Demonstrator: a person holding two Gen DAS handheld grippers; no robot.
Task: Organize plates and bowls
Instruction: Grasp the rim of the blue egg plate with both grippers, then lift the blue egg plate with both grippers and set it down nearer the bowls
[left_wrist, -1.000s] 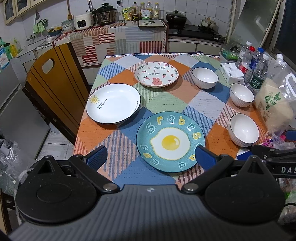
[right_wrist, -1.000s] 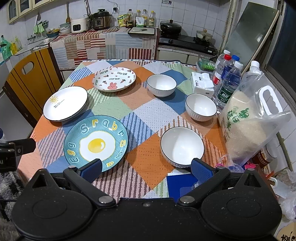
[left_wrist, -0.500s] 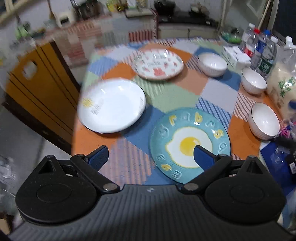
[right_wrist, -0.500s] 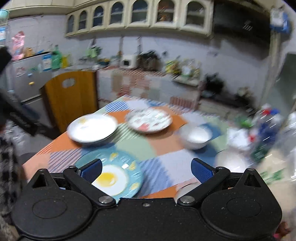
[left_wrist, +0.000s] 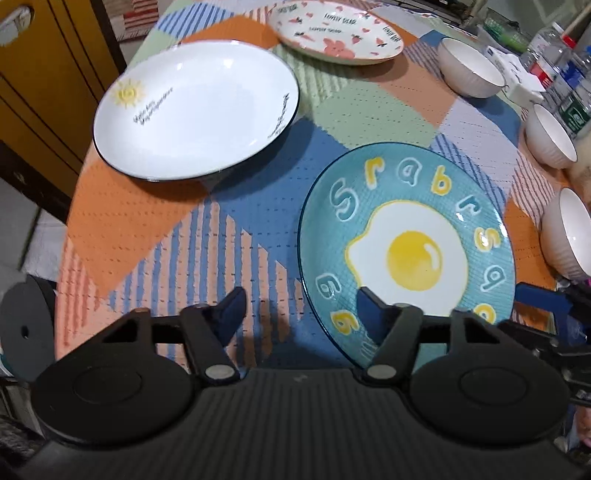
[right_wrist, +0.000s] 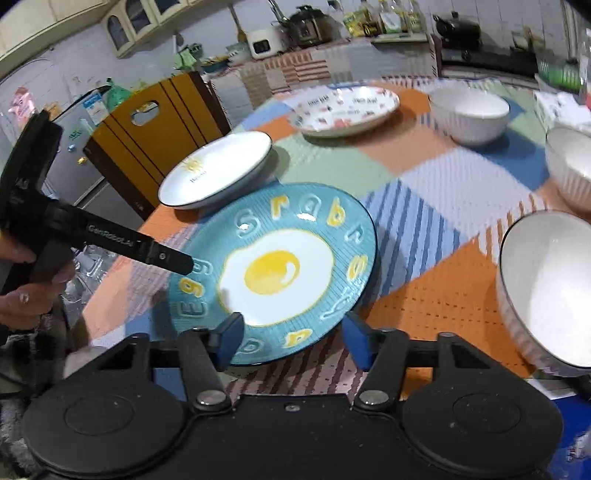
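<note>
Straddling the egg plate (left_wrist: 406, 236) rim, both spread tools (left_wrist: 301, 308) (right_wrist: 291, 341) seemingly leave open cloth (left_wrist: 155, 229) leftward.

My left wrist view looks down steeply, close over the table's near edge; my right sits lower, facing its far edge (both share the egg plate (left_wrist: 406, 251) (right_wrist: 275, 273)).

Table (left_wrist: 140, 221), patchwork cloth: three plates (left_wrist: 195, 107), three white bowls (left_wrist: 469, 70)
</note>
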